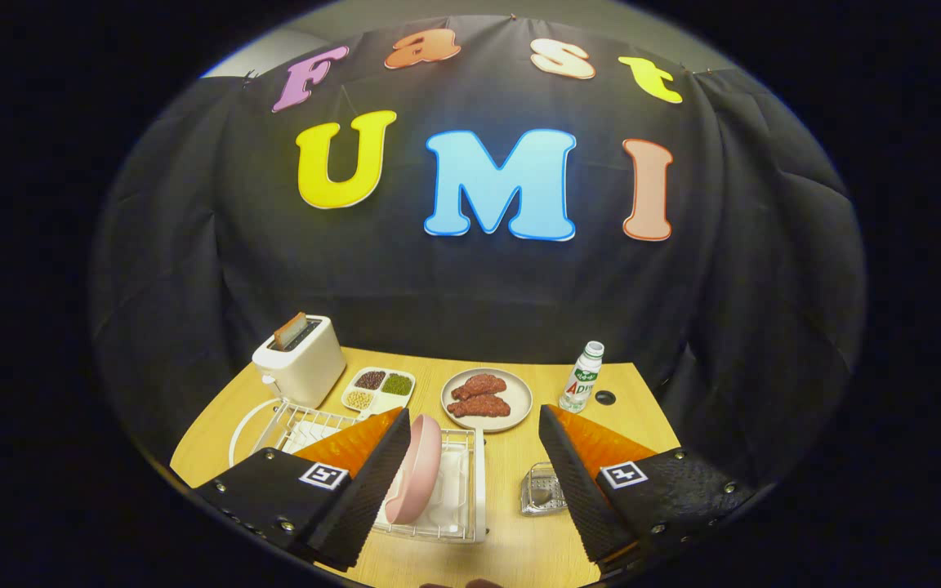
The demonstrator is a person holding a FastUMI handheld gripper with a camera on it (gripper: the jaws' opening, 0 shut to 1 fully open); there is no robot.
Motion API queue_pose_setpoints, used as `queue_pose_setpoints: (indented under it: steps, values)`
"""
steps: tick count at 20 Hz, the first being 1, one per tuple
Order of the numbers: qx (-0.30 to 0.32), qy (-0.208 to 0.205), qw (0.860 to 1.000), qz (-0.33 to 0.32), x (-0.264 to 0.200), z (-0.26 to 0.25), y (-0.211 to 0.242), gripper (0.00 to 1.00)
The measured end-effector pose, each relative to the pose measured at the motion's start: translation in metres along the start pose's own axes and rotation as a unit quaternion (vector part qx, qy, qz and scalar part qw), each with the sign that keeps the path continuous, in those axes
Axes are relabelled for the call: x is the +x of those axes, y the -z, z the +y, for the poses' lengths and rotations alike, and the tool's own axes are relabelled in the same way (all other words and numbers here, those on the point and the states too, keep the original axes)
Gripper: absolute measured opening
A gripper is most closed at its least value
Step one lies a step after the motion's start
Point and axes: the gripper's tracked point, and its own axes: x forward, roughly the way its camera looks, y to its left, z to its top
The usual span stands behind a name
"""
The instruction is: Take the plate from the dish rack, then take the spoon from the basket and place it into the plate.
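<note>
Gripper view, looking forward over a wooden desk (511, 523) set against the booth's black cloth wall. The gripper (474, 420) occupies the lower part of the frame, its jaws standing wide apart and clamped on nothing; the two fingers (372, 482) rise from the lower left and lower right toward the centre.

A pink plate (417, 469) stands on edge in a white wire dish rack (458, 498) at lower centre-left. The plate lies just beside the inner face of the left finger, within the gap between the jaws; whether it touches that finger cannot be told. The rack runs leftward behind the left finger.

A small clear basket (542, 488) sits on the desk at lower centre-right, just beside the right finger, which hides part of it. Its contents are too small to make out, so the spoon cannot be told.

Beyond the fingertips, at mid-frame: a round beige dish (519, 392) carrying two reddish-brown pieces of meat (480, 394); to its left a white divided tray (381, 390) with dark, green and pale grains; further left, a white toaster (301, 367) with a slice of toast (291, 330) standing up in its slot. To the right of the dish stands a small bottle (581, 379) with a white cap and green label, with a small dark round spot (605, 398) on the desk beside it.
</note>
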Motion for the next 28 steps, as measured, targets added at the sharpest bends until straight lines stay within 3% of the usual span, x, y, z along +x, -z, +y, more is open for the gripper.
queue_pose_setpoints:
  steps: [6, 15, 16, 19, 20, 21, 23, 24, 25, 28]
  values:
    - [0.005, 0.024, 0.994, 0.108, 0.039, 0.023, 0.036, 0.96]
    - [-0.025, 0.102, 0.976, 0.191, 0.084, 0.039, 0.079, 0.92]
    - [-0.027, 0.116, 0.974, 0.195, 0.089, 0.035, 0.086, 0.85]
    - [-0.038, 0.179, 0.961, 0.210, 0.094, 0.016, 0.096, 0.78]
    - [-0.040, 0.194, 0.956, 0.216, 0.096, 0.013, 0.102, 0.64]
    - [-0.039, 0.207, 0.951, 0.224, 0.099, 0.010, 0.107, 0.62]
    - [-0.016, 0.215, 0.951, 0.221, 0.101, 0.020, 0.110, 0.39]
    - [-0.011, 0.221, 0.951, 0.216, 0.103, 0.021, 0.105, 0.22]
    - [-0.018, 0.230, 0.950, 0.209, 0.102, 0.025, 0.105, 0.23]
    - [-0.022, 0.234, 0.951, 0.200, 0.102, 0.035, 0.102, 0.10]
